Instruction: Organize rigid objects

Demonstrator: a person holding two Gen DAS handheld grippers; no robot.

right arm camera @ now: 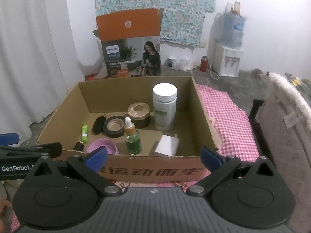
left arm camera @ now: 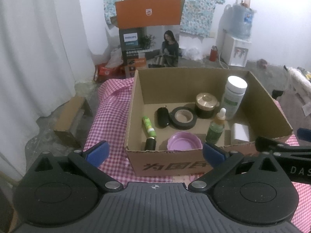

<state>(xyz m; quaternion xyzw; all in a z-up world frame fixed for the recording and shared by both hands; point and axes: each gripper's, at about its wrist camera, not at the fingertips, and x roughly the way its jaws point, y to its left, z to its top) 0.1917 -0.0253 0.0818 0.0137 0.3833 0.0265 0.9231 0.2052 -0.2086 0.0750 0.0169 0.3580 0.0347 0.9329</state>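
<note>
An open cardboard box sits on a pink checked cloth, holding a tall white-capped bottle at the far right, a gold-lidded jar, black tape roll, green dropper bottle and white charger. The left gripper and right gripper hover near the front wall, fingers spread apart, empty.

Home room: water dispenser, curtain
</note>
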